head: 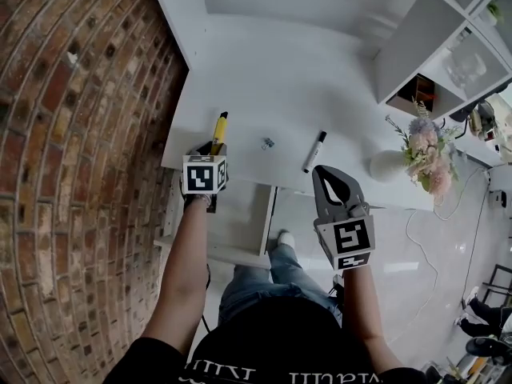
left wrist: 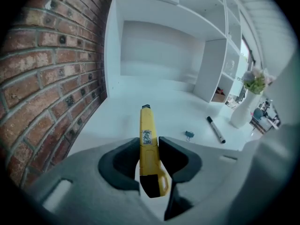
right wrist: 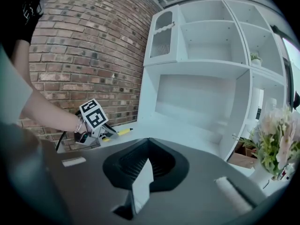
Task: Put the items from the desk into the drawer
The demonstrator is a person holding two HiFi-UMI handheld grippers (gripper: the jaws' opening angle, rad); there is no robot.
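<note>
Left gripper is clamped on the yellow utility knife. The pads grip its mid-body and its tip points away from me, over the desk's front-left corner. Right gripper has jaws closed together with nothing in them, near the desk's front edge. Black marker and small blue clip lie on the desk, apart. Drawer is open below.

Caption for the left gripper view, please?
Left gripper clamps a yellow utility knife over the white desk; marker and small clip lie beyond.
</note>
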